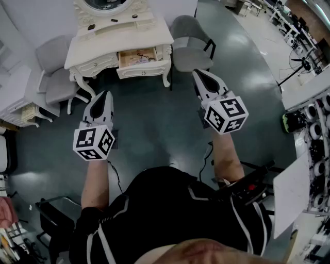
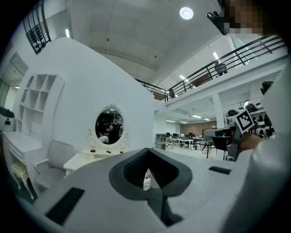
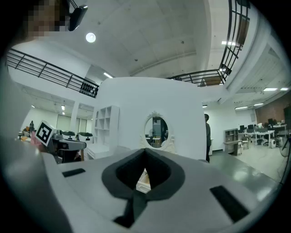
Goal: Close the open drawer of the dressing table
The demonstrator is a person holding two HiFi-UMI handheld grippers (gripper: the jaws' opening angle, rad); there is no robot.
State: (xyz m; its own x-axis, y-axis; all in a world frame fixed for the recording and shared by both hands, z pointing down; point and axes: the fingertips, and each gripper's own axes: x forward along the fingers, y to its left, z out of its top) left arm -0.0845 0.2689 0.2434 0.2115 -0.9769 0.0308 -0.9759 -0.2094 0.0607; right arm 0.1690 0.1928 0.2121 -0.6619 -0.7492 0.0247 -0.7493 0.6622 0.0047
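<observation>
The white dressing table [image 1: 119,35] stands across the floor ahead of me, an oval mirror [image 1: 104,4] on top. Its right-hand drawer [image 1: 144,68] is pulled out, with small items inside. Both grippers hang in mid-air well short of it, pointing toward it. My left gripper [image 1: 106,95] is shut on nothing, as is my right gripper [image 1: 198,73]. In the left gripper view the closed jaws of the left gripper [image 2: 148,153] fill the foreground, the mirror [image 2: 109,127] behind. In the right gripper view the right gripper [image 3: 144,153] frames a bit of the drawer [image 3: 143,180] below the mirror [image 3: 156,132].
A grey chair [image 1: 55,75] stands left of the table, another grey chair [image 1: 190,45] right of it. White shelving [image 1: 14,98] lines the left wall. A black seat [image 1: 55,216] is behind my left arm. Desks and equipment [image 1: 309,118] crowd the right. A person [image 3: 207,136] stands beside the white partition.
</observation>
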